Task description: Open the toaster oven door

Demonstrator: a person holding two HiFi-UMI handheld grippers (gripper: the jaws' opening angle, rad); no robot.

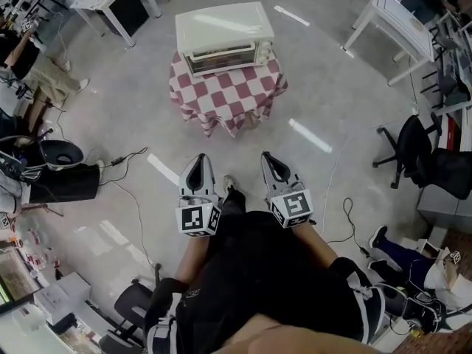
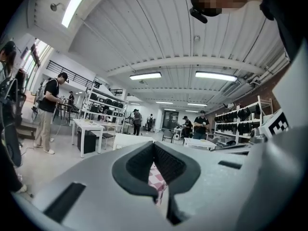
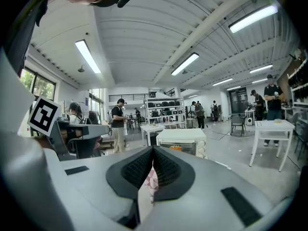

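The cream toaster oven stands with its door shut on a small table under a red-and-white checked cloth, far ahead at centre. Near the person's body, well apart from it, the left gripper and right gripper point toward it, each with its 2 jaws pressed together, empty.

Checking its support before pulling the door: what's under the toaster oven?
The toaster oven sits on a red-and-white checked cloth that drapes down the sides. The stand beneath is covered and cannot be seen.
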